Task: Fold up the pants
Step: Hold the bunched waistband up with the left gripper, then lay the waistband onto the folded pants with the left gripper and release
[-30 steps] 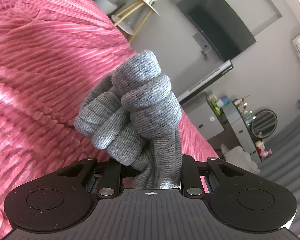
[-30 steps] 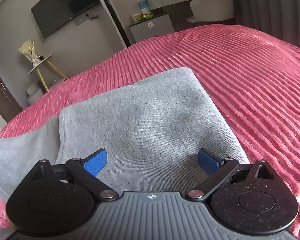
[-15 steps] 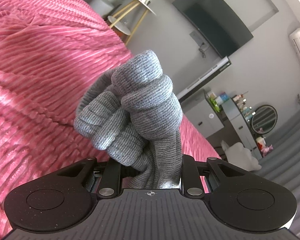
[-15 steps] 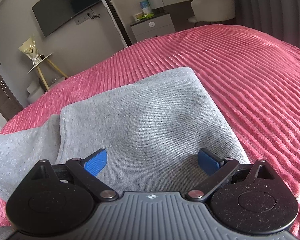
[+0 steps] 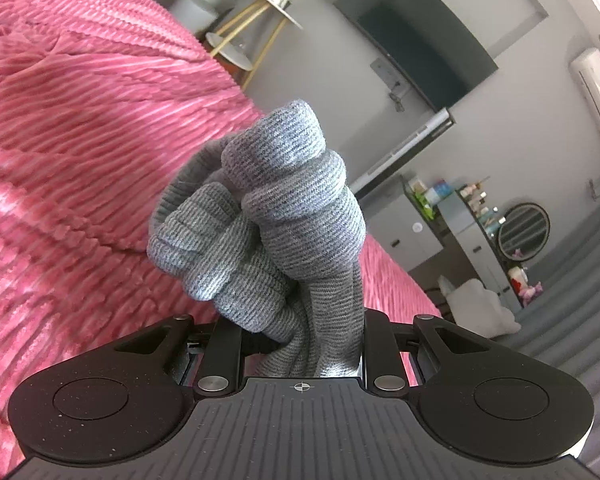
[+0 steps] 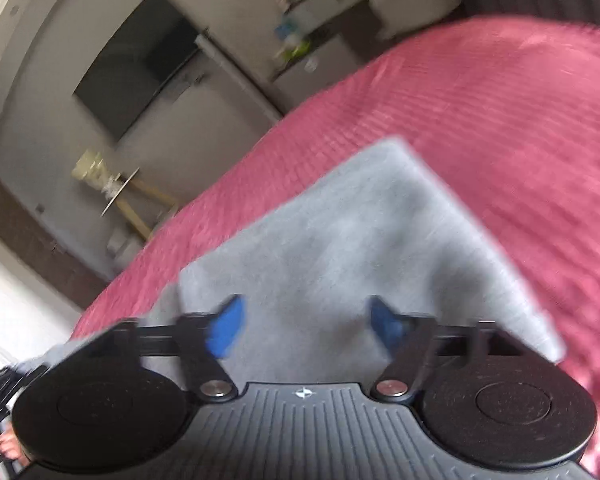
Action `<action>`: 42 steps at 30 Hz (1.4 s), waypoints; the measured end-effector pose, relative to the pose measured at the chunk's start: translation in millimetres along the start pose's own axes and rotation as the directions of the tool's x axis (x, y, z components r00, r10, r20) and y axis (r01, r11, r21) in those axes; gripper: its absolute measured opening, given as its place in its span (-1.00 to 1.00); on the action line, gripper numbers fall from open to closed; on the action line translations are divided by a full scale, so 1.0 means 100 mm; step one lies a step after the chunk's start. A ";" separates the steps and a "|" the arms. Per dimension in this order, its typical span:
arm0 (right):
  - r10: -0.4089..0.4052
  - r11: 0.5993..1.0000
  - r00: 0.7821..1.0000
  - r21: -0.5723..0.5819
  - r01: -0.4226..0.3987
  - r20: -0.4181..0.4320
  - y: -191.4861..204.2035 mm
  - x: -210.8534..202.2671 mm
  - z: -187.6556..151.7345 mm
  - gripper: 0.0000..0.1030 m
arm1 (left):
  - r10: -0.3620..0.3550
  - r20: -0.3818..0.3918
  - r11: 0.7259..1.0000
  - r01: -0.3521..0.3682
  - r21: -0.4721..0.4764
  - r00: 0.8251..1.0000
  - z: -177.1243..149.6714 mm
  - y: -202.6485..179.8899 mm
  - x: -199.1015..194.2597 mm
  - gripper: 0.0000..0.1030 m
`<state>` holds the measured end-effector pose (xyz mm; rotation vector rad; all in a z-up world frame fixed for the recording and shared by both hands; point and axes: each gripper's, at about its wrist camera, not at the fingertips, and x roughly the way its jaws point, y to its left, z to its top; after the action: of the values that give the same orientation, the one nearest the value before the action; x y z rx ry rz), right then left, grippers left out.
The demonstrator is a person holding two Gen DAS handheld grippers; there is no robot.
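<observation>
Bed [image 6: 520, 128] covered by a pink ribbed blanket [image 5: 80, 140]. Grey pants [image 6: 360, 248] lie flat on the blanket in a folded rectangle, with a further layer extending at the near left. Right view blurred.

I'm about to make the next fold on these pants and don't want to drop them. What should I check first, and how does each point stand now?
1. left gripper clamped on a bunched wad of the gray pants: ok.
2. right gripper gripping cloth: not ok; its jaws have just been closing, with the folded panel between the blue pads, but a gap shows.
3. Panel flat on the pink bedspread: ok, no big wrinkles visible.
4. Right view steady: not ok, blurred.
5. Which part of the pants the left holds: cannot tell.
</observation>
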<state>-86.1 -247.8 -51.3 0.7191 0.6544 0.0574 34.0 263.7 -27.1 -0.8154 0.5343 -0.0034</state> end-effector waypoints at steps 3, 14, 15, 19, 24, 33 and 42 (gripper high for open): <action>-0.038 0.999 0.995 -0.038 0.034 -0.087 0.13 0.19 -0.16 -0.23 | -0.010 0.001 1.000 0.010 0.009 1.000 -0.01 0.00 0.00 -0.53; 0.079 0.992 0.976 -0.080 -0.097 -0.202 0.50 0.37 -0.40 -0.17 | -0.028 -0.004 0.999 0.028 0.015 1.000 0.00 -0.07 -0.09 -0.53; 0.068 0.995 0.981 -0.064 -0.080 -0.181 0.42 0.32 -0.33 -0.08 | -0.031 0.001 0.999 0.031 0.029 1.000 -0.01 -0.12 -0.12 -0.53; 0.036 0.998 0.998 0.049 -0.033 -0.054 0.13 -0.06 -0.07 0.00 | -0.060 0.030 0.991 0.056 0.123 0.998 -0.08 -0.53 -0.23 -0.53; 0.057 0.982 0.995 0.175 -0.070 0.078 -0.18 -0.50 0.19 0.07 | -0.132 0.015 0.881 0.111 0.461 0.991 -0.60 -1.63 -0.35 -0.53; 0.032 0.962 0.979 0.259 -0.084 0.200 -0.64 -0.85 0.25 0.16 | 0.030 -0.369 0.675 0.253 0.693 0.929 -2.71 -2.91 0.67 0.06; 0.091 0.933 0.980 0.328 -0.146 0.177 -0.85 -0.68 0.22 0.35 | -0.064 -0.429 0.706 0.345 0.619 0.901 -2.55 -2.43 0.06 0.74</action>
<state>-142.0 -343.6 -55.7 1.0865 0.4699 -0.0024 -28.9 -82.2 -4.7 -0.1219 0.7393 -0.5619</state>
